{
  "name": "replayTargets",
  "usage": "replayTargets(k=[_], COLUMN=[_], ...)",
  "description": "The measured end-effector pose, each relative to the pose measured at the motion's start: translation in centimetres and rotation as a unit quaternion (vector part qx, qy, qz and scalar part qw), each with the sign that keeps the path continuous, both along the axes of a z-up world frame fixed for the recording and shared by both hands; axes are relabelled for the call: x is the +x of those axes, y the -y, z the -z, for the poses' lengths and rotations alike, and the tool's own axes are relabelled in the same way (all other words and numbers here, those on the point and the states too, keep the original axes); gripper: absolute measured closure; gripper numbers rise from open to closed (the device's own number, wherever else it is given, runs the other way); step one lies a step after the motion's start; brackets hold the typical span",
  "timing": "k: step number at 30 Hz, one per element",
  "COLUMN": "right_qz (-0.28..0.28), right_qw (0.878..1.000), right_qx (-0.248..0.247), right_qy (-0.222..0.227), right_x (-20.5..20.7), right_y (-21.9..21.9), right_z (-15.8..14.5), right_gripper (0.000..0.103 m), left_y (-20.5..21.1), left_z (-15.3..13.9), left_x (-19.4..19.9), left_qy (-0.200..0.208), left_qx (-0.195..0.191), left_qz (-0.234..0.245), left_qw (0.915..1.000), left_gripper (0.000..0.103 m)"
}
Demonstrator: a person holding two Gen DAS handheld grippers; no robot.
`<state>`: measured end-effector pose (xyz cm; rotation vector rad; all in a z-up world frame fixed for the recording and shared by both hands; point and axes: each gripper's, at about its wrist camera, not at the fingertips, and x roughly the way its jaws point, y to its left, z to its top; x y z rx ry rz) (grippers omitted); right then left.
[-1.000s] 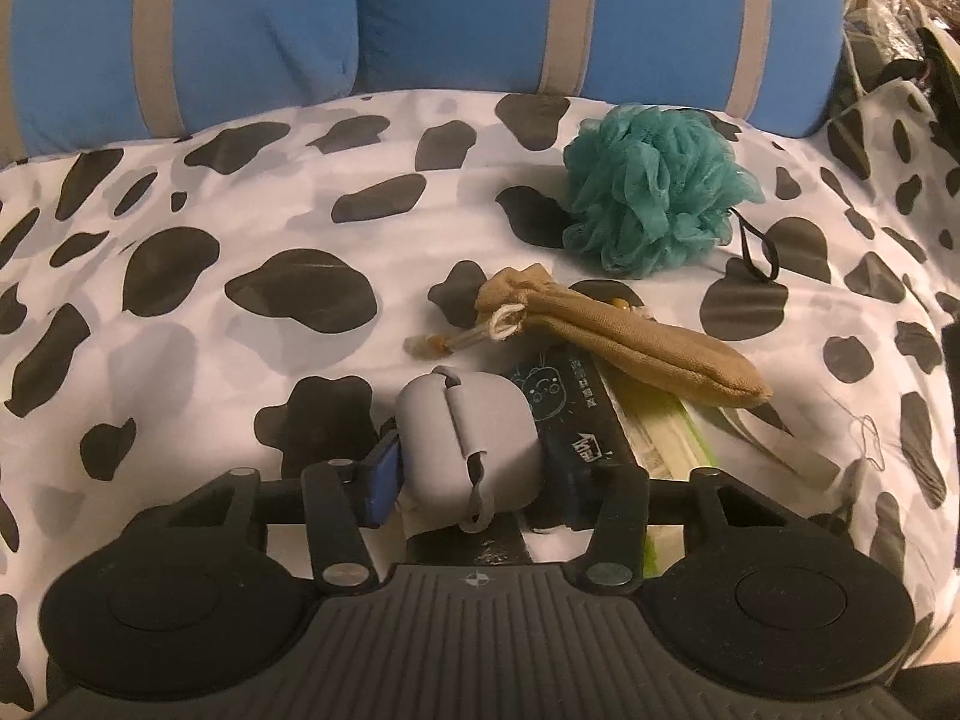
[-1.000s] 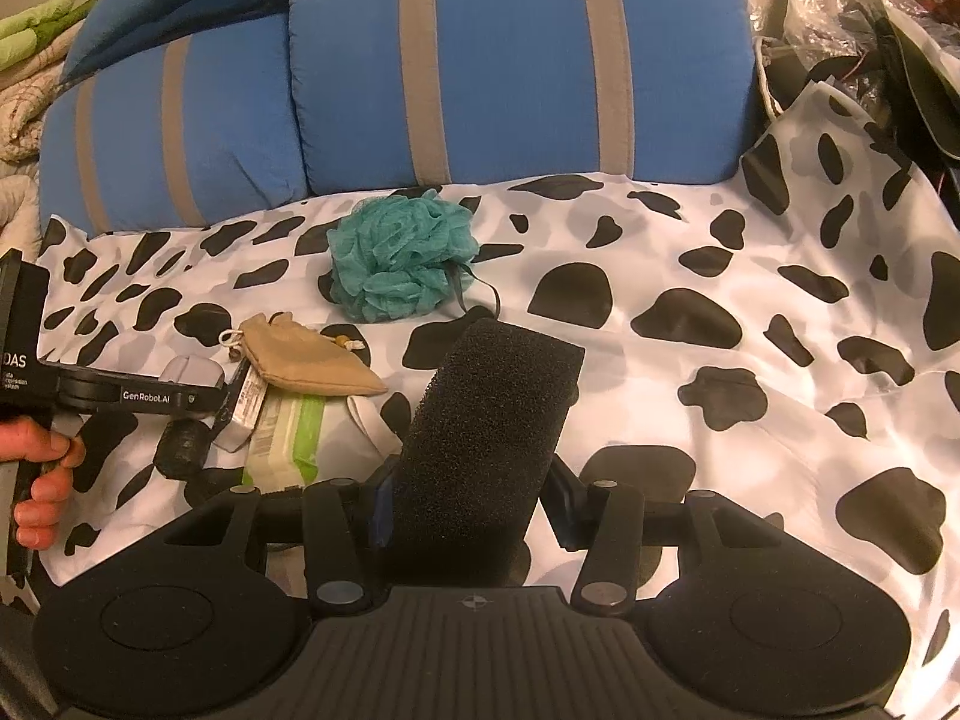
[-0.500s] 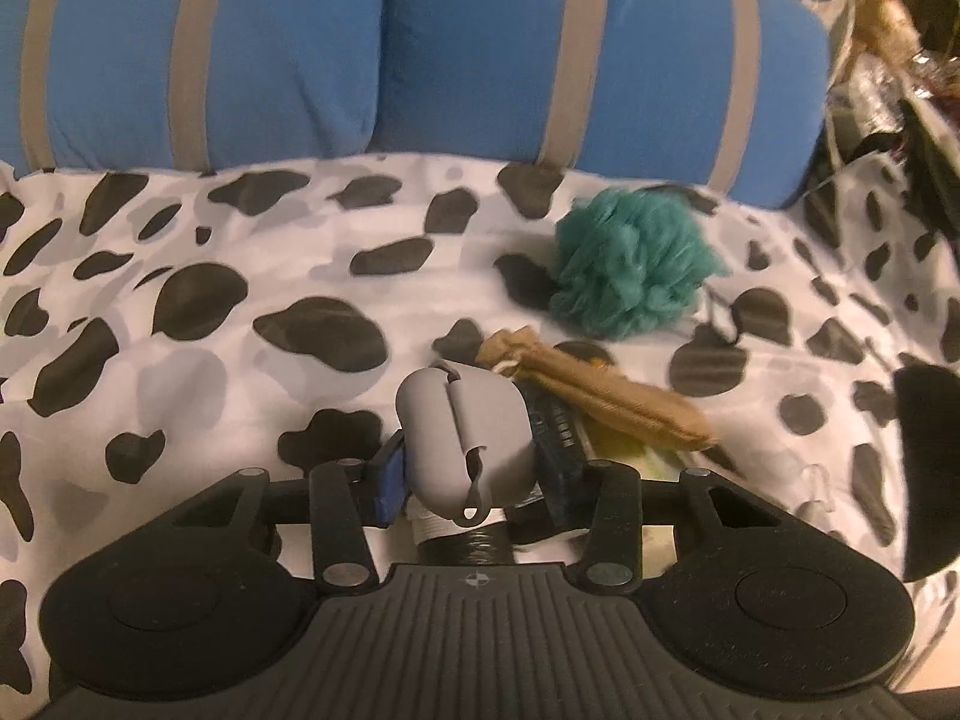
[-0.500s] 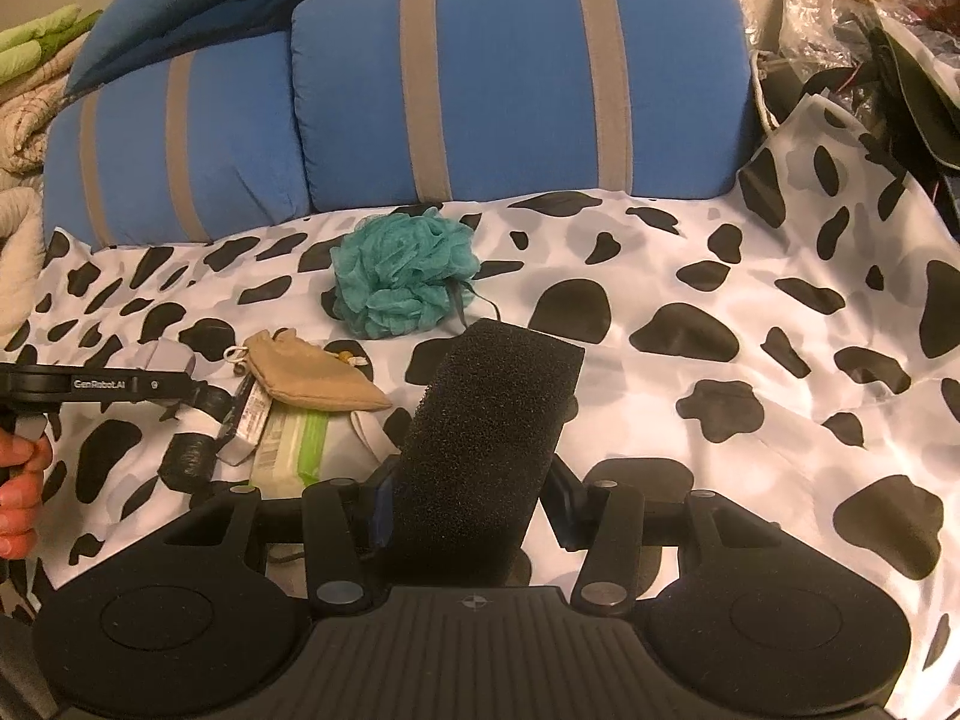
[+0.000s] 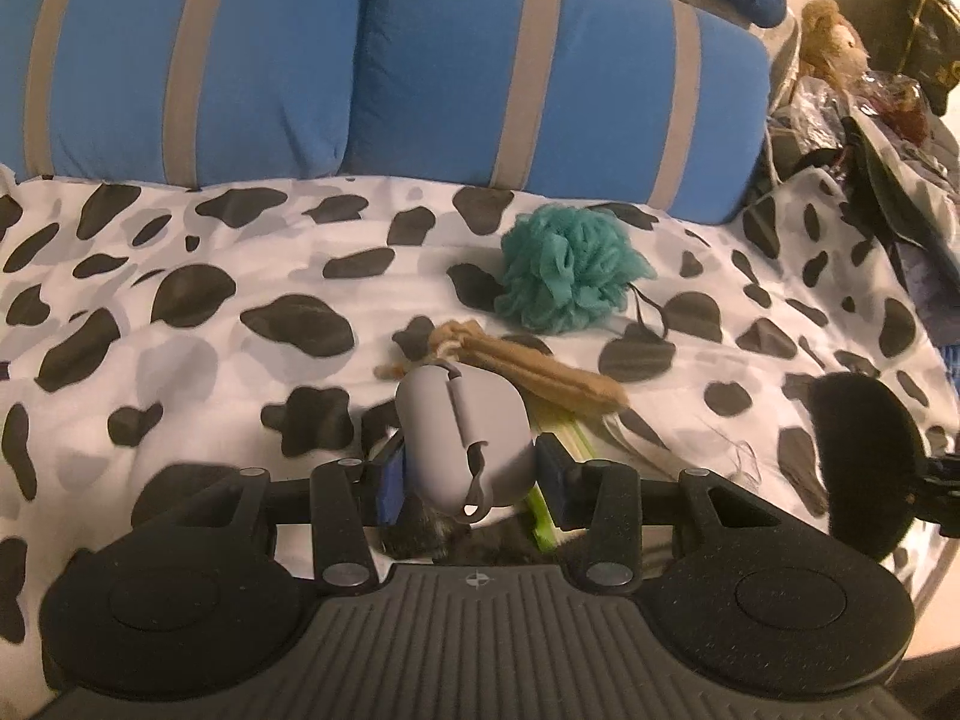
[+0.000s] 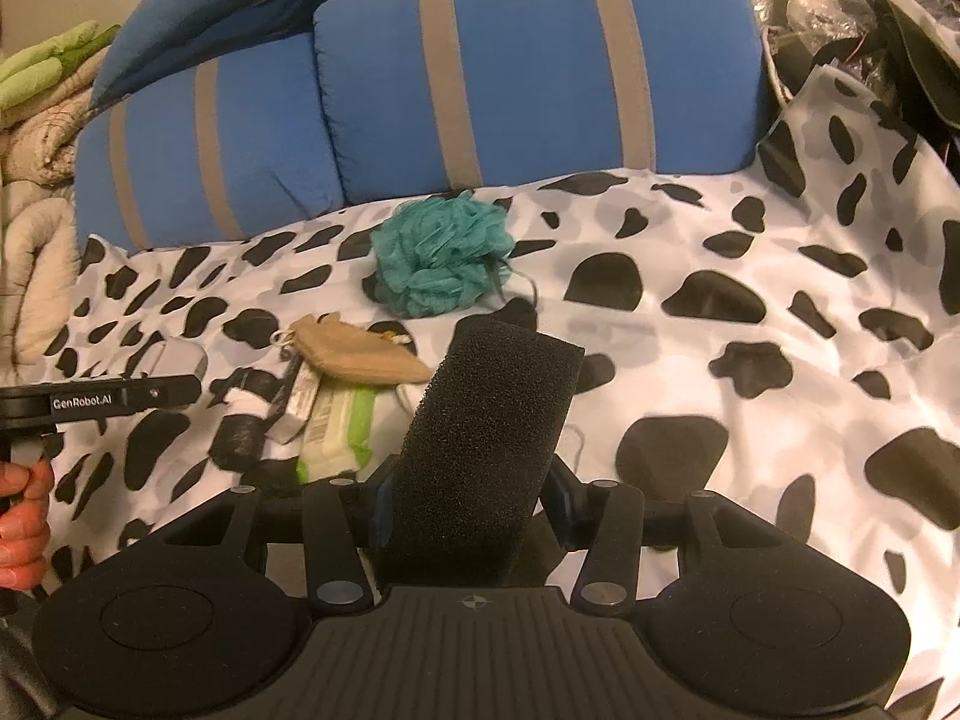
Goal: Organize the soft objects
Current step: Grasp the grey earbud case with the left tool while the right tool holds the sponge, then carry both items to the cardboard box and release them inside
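Dim, warm yellowish light all over the cow-print bedspread (image 5: 180, 252). Fisheye bending curves the blue striped cushions (image 5: 360, 60) behind it, corners go black, and clutter right of it sinks into murky shadow.

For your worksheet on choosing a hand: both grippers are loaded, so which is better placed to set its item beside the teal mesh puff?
Probably right: its black foam block points toward the teal mesh puff, nearer than the left's grey silicone case.

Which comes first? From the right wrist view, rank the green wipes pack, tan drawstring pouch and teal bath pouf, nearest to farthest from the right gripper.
1. Green wipes pack, on the sheet just left of the right gripper.
2. Tan drawstring pouch, farther up on the left.
3. Teal bath pouf, farthest, near the blue cushions.
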<state>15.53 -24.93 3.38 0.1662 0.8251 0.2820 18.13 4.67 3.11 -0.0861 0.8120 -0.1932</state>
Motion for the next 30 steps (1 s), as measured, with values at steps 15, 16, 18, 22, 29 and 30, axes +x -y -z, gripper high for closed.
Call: replayTargets(k=[15,16,18,22,29,30], right_qz=[-0.041,-0.042,-0.046,-0.054,-0.07,-0.074], right_qw=[0.998,0.998,0.998,0.997,0.996,0.996], right_qx=[0.034,0.034,0.032,0.027,0.026,0.027], right_qy=[-0.023,-0.025,-0.029,-0.037,-0.048,-0.049], right_x=[-4.3,-4.7,-5.4,-6.9,-9.7,-10.0], right_y=[-0.9,-0.9,-1.0,-1.1,-1.4,-1.6], right_z=[0.1,0.1,0.2,0.4,0.5,0.5], right_gripper=[0.052,0.052,0.052,0.052,0.052,0.052], left_y=[1.8,1.9,2.1,2.5,2.9,3.0], left_z=[-0.4,-0.3,-0.1,0.0,0.3,0.3], left_x=[-6.5,-6.9,-7.7,-9.3,-11.9,-12.3], left_qy=[-0.007,-0.011,-0.02,-0.029,-0.045,-0.046], left_qx=[-0.01,-0.012,-0.013,-0.014,-0.012,-0.015], left_qz=[0.029,0.032,0.033,0.041,0.044,0.045], left_qw=[0.9995,0.9994,0.9992,0.9986,0.9979,0.9978], left_gripper=[0.066,0.073,0.079,0.08,0.081,0.081])
